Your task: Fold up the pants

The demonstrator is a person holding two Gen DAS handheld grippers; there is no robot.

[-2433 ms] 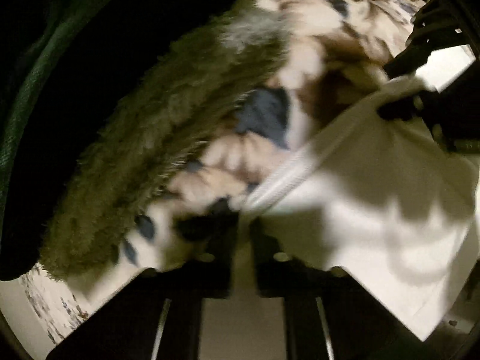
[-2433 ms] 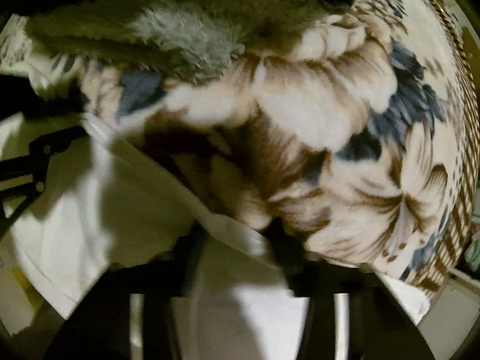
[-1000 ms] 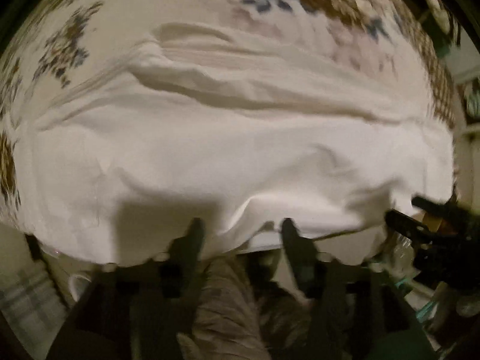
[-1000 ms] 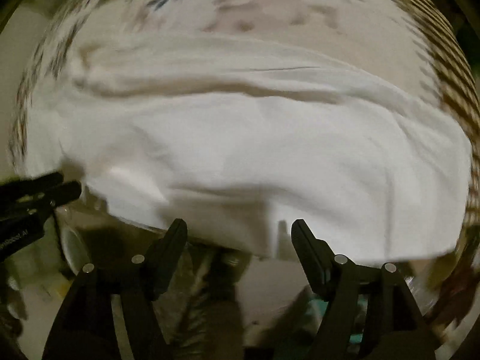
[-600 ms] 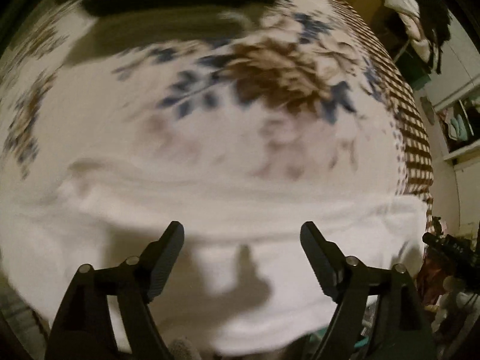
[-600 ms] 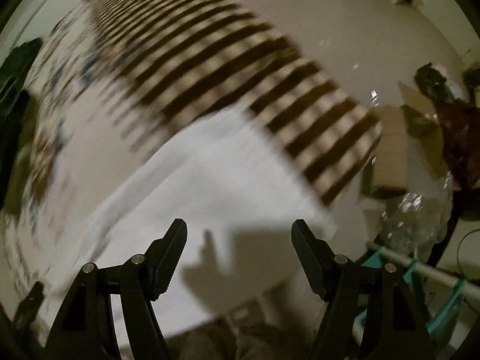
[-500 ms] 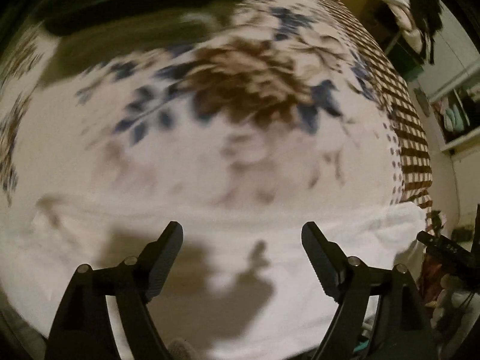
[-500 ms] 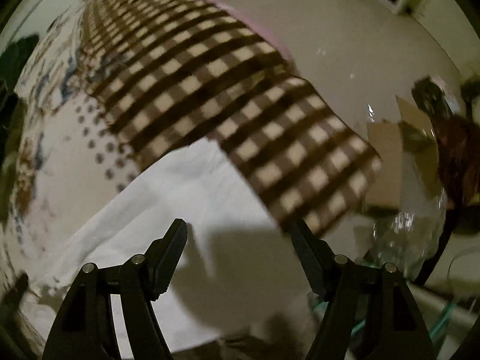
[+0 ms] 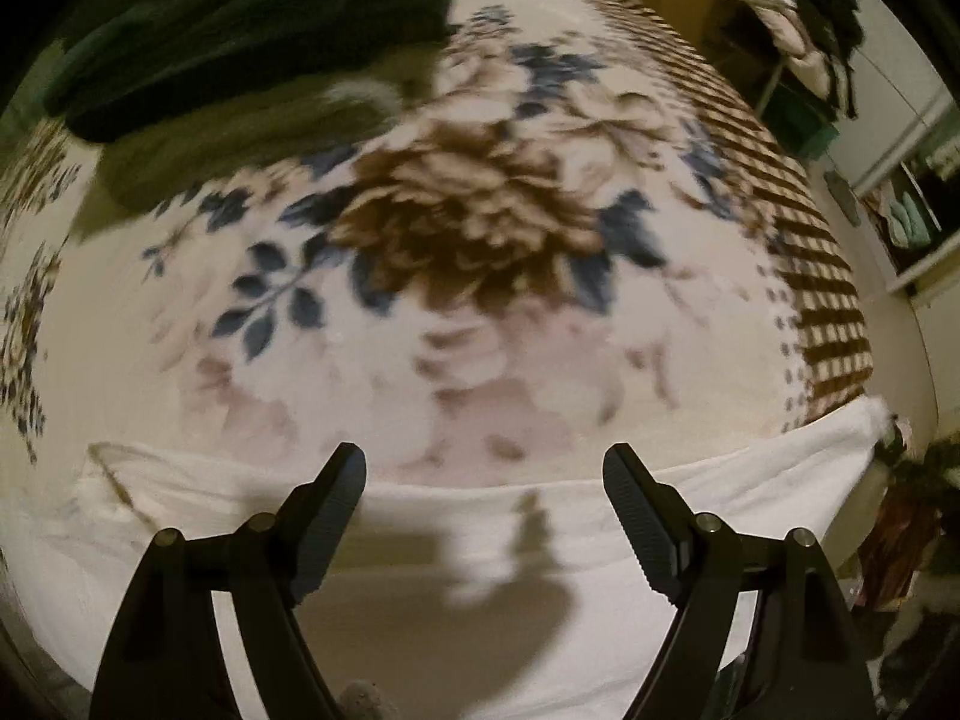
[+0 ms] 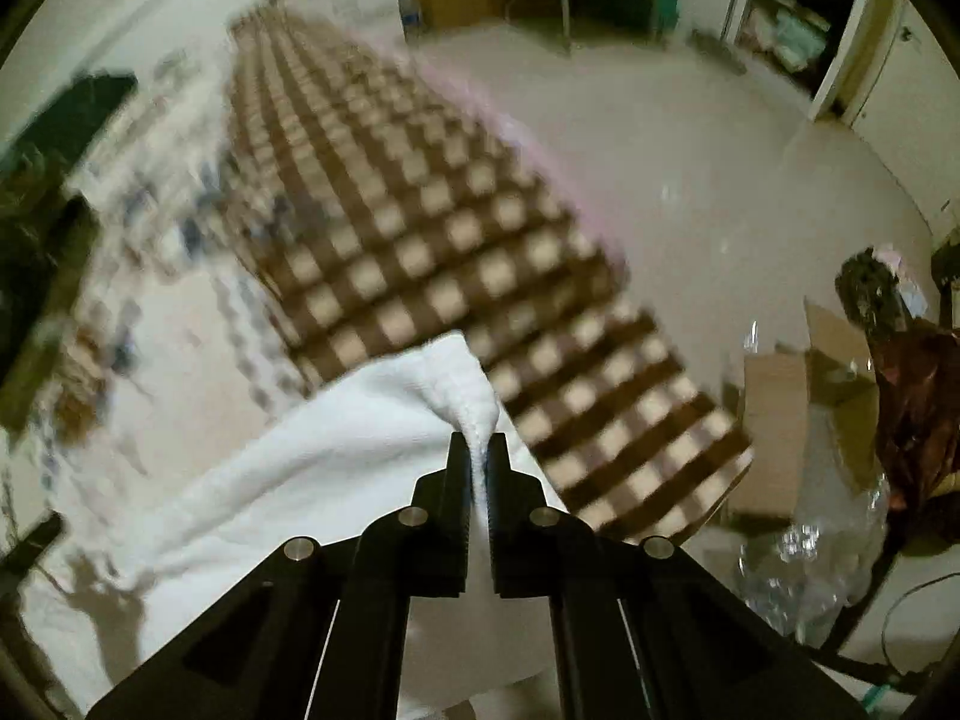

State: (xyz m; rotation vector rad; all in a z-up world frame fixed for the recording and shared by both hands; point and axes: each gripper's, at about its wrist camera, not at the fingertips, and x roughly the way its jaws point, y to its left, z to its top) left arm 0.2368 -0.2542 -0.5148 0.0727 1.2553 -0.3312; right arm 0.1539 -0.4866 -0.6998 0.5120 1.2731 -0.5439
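The white pants (image 9: 420,540) lie spread along the near edge of a bed with a floral blanket (image 9: 456,228). My left gripper (image 9: 483,474) hangs open just above the cloth, jaws wide apart, nothing between them. In the right wrist view the same white pants (image 10: 336,456) reach the bed's corner, where my right gripper (image 10: 478,450) is shut on a bunched fold of their end. That pinched corner shows at the far right of the left wrist view as a small white tuft (image 9: 870,414).
A dark green garment (image 9: 240,30) lies at the back of the bed. The blanket's brown checked border (image 10: 456,276) runs along the bed's right side. Beyond it are pale floor (image 10: 690,180), a cardboard box (image 10: 774,420), crumpled clear plastic (image 10: 822,540) and shelves.
Both grippers swept apart along the near edge of the pants. The right one's jaws, open half a second ago, have closed on the corner of the white cloth. The left stays open.
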